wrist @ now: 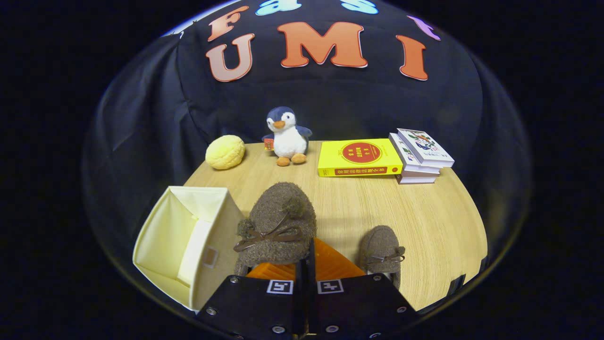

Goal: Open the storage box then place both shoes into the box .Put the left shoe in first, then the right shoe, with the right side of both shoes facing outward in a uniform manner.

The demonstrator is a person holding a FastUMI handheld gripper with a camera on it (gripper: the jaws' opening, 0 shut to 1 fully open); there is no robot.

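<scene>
Gripper (309, 264) fingers are pressed nearly together, pinching the rear edge of 1 fuzzy brown shoe (278, 226) that hangs just beside the open storage box (184, 241). Soft and light, that shoe probably flexes, so its stiffer heel rim suits gripping. Shoe 2 (382, 252) rests on the table (424, 217) nearby.

The heel end of the brown shoe (278, 226) held at the tool (306, 264) is hidden behind the fingers, so the grip itself cannot be made out. The second shoe (382, 252) on the tabletop (424, 217) loses its rear behind the tool's body. The open storage box (186, 243) hides its floor. The lowest book (415, 178) in the stack is mostly covered.
</scene>
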